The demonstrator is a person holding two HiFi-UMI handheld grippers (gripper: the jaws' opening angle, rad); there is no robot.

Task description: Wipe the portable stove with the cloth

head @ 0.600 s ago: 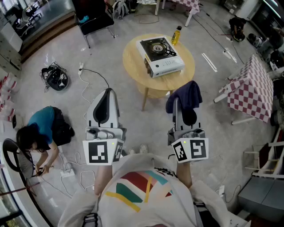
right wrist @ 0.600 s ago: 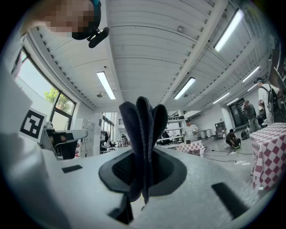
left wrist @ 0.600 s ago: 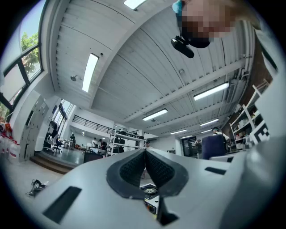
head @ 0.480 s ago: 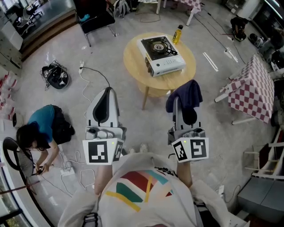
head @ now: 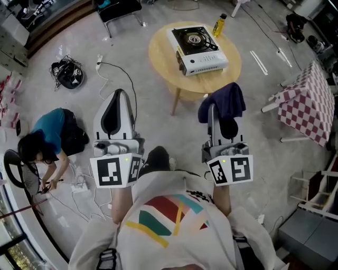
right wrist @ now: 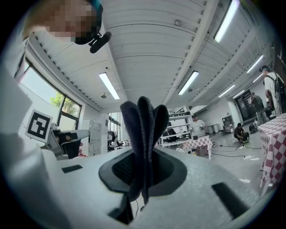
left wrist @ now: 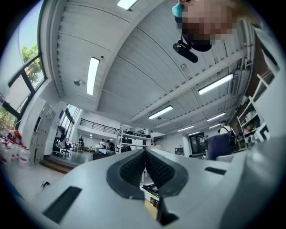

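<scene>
The portable stove (head: 197, 49), white with a black burner top, sits on a round wooden table (head: 163, 55) ahead of me in the head view. A dark blue cloth (head: 224, 103) sticks out of my right gripper (head: 221, 112), which is shut on it; in the right gripper view the cloth (right wrist: 144, 134) stands folded between the pads. My left gripper (head: 117, 103) is held over the floor left of the table, shut with nothing in it; its pads (left wrist: 133, 168) meet, and a bit of the stove (left wrist: 151, 190) shows beyond them. Both grippers are well short of the table.
A yellow bottle (head: 219, 25) stands on the table behind the stove. A person (head: 45, 145) crouches on the floor at left among cables. A checked-cloth table (head: 305, 103) stands at right, a black bundle (head: 67, 75) lies far left, a chair (head: 120, 9) behind.
The table and stove have shifted up and right in the head view. Both grippers keep their hold and pose, now a bit farther apart.
</scene>
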